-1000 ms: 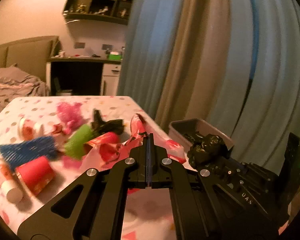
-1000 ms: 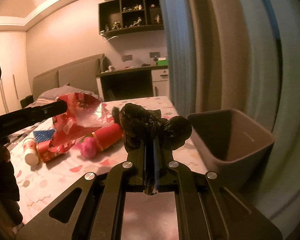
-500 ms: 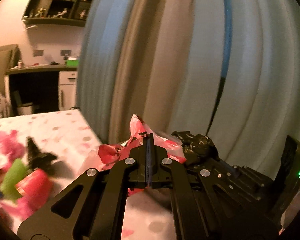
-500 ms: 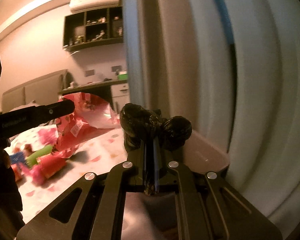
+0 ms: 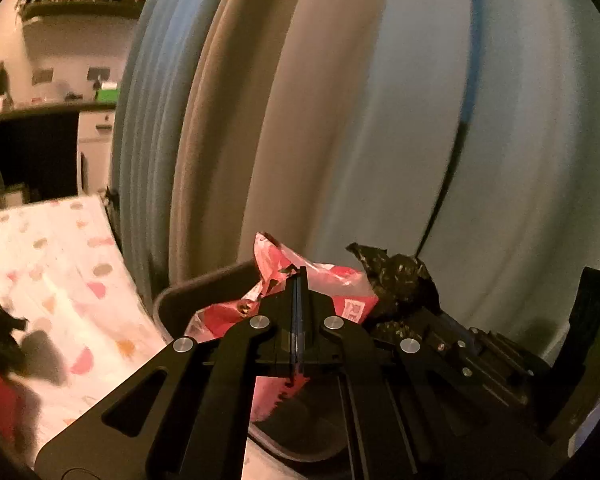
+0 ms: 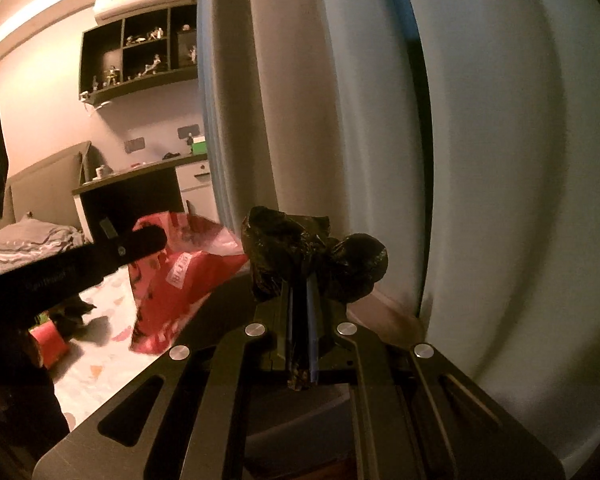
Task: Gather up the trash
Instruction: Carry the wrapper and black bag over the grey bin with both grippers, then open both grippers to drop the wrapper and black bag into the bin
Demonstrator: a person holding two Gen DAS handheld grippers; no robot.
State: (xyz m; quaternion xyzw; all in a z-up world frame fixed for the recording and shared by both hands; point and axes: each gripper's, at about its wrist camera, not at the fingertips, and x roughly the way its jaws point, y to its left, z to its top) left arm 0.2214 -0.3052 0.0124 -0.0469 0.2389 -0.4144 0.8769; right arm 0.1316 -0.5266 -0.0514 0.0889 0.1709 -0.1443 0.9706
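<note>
At the lower centre of each frame, above the bin (image 5: pixel 204 280), a red wrapper (image 5: pixel 324 280) is clamped in the left tongs (image 5: pixel 298 280) and a black bag (image 6: pixel 320 256) in the right tongs (image 6: pixel 300 280); release into the bin is called for next.

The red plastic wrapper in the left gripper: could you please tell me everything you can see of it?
The red plastic wrapper is thin, glossy, crumpled film, red with pale translucent patches and a white label with red print. The left gripper is shut on its middle, so a peak sticks up past the fingertips and a torn end hangs below them. It hangs over the open grey bin, beside the black bag in the right gripper.
</note>
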